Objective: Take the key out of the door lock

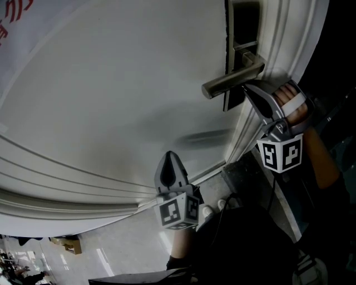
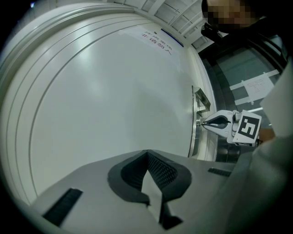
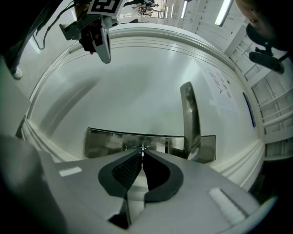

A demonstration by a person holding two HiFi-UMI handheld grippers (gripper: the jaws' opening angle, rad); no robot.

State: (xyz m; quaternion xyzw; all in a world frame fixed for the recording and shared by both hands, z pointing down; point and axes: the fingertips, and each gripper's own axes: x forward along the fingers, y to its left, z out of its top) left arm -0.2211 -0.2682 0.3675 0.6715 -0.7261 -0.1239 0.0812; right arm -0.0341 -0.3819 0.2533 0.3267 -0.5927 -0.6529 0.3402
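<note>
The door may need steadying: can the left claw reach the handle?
Probably yes: left claw hangs shut before bare door, nothing between it and the handle; right claw pinches the key beside it.

Dim, grey pictures; far ceiling strip lights (image 3: 223, 13) leave soft glare on the white door (image 1: 111, 100); edges bend fisheye-style.

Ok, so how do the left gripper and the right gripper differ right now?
The right gripper sits at the lock plate beside the handle; the left gripper faces the bare door panel, away from the lock. The right gripper's jaws pinch a thin metal piece, seemingly the key; the left gripper's jaws hold nothing. Both have their jaws closed.
</note>
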